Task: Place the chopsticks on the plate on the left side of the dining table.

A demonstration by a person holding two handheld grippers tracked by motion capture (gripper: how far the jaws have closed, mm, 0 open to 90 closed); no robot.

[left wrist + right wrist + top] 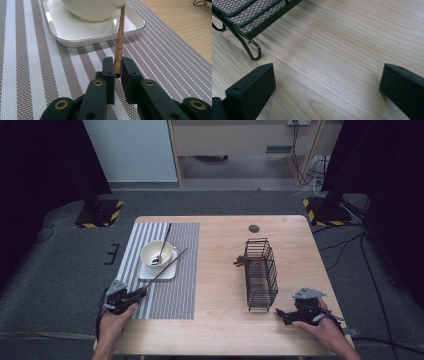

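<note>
My left gripper (pixel 142 293) is shut on the near end of a brown wooden chopstick (pixel 167 268), low over the striped placemat (pixel 172 297). The stick slants up and away, across the white square plate (pixel 167 273) and past the white bowl (pixel 154 253). In the left gripper view the chopstick (pixel 119 42) is pinched between the pads of my left gripper (pixel 117 67), in front of the plate (pixel 75 33) and bowl (pixel 92 10). My right gripper (pixel 280 313) rests open on the bare wood near the front right, nothing between the jaws of the right gripper (pixel 327 85).
A dark spoon (pixel 163 245) leans in the bowl. A black wire basket (pixel 261 275) stands right of centre with brown sticks (pixel 242 262) poking out its left side; its foot (pixel 253 51) is just ahead of my right gripper. A round cable hole (pixel 254 228) lies near the far edge.
</note>
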